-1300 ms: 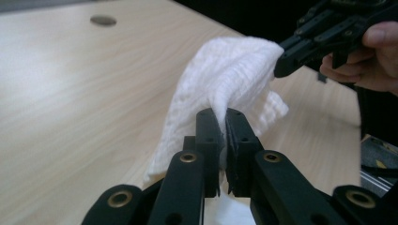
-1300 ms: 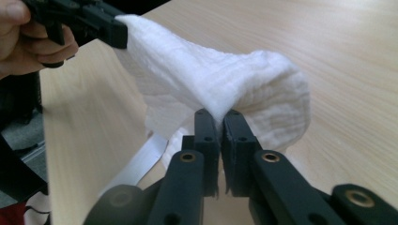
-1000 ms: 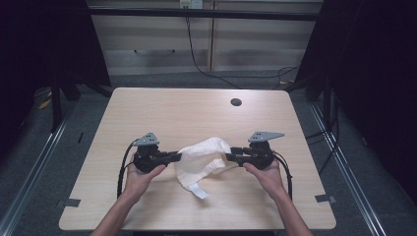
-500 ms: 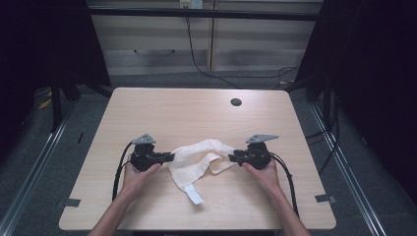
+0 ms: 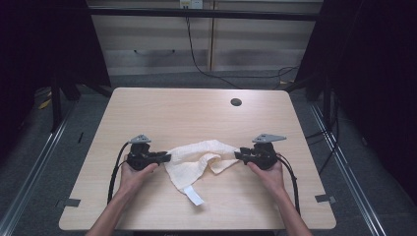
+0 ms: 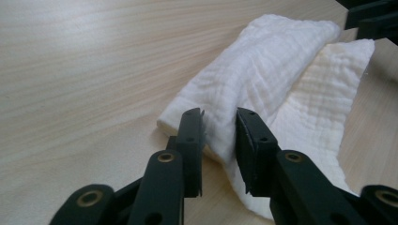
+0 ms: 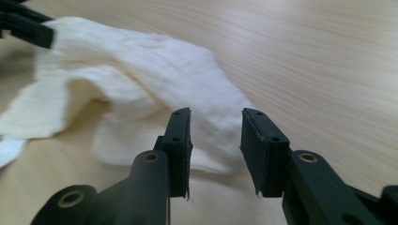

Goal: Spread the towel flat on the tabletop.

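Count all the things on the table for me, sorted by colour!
White: 1, the cloth
Black: 2, the left hand-held gripper and the right hand-held gripper
Total: 3

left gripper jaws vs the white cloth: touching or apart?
Apart. The left gripper view shows the left gripper with jaws just opened, daylight between each pad and the white cloth lying on the table.
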Demonstrator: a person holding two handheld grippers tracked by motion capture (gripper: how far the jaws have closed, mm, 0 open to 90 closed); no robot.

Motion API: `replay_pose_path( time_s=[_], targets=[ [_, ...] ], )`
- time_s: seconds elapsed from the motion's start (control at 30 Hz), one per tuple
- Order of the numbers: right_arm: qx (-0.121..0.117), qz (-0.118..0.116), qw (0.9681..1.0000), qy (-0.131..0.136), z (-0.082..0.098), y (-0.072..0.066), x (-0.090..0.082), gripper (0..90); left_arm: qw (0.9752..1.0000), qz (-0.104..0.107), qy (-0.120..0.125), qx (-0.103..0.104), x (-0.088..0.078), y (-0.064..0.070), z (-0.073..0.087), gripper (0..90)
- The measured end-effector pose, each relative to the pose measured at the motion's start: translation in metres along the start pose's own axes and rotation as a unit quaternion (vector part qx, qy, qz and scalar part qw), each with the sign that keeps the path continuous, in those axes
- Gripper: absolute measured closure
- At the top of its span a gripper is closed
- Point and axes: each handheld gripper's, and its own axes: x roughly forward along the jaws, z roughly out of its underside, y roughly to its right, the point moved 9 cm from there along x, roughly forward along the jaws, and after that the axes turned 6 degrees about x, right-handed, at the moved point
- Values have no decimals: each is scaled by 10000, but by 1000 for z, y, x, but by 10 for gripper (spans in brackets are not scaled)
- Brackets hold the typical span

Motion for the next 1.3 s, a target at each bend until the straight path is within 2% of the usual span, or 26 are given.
replay_pose_path(
  time_s=[0.07,0.13,0.2,0.27,0.33,0.43,0.5,0.57,0.73,0.83,0.93,0.97,1.0,1.03,1.13,1.17,1.3],
  targets=[
    [-196,-244,9995,21,-1,-18,-7,666,9998,-23,205,-9,-8,3,-7,647],
    [-311,-626,9975,-33,1,-36,-10,688,9992,-63,387,23,-17,5,-14,597],
    [-495,-815,9952,-231,8,-49,-6,703,9985,-138,533,74,-27,8,-18,579],
    [-539,-952,9933,-373,15,-56,1,715,9981,-100,588,135,-34,13,-20,577],
    [-579,-1035,9917,-500,21,-60,10,711,9982,22,529,280,-34,19,-19,625],
    [-622,-1149,9894,-631,26,-63,23,662,9980,270,335,472,-23,31,-14,689],
    [-625,-1177,9890,-649,27,-64,32,609,9976,365,161,563,-13,37,-8,700],
    [-648,-1150,9889,-681,28,-64,36,595,9971,387,-56,655,-3,40,-2,700],
    [-785,-1107,9881,-723,30,-65,43,582,9972,358,-309,578,9,33,10,697],
    [-918,-982,9882,-729,31,-64,43,624,9973,318,-424,507,14,27,16,697],
    [-1002,-803,9892,-708,31,-62,44,727,9970,299,-494,516,17,25,20,697],
    [-978,-767,9898,-695,30,-59,44,799,9971,290,-490,512,17,24,20,696],
    [-978,-767,9898,-695,30,-59,44,799,9971,297,-486,500,17,24,20,696],
    [-965,-795,9897,-697,30,-59,44,840,9972,299,-479,499,17,24,20,695],
    [-910,-765,9905,-690,28,-57,41,867,9972,302,-461,498,17,24,20,696],
    [-863,-852,9907,-611,24,-59,36,873,9973,296,-457,501,17,24,20,696],
    [-769,-910,9919,-435,15,-58,26,876,9975,248,-445,497,17,21,20,695]
  ],
)
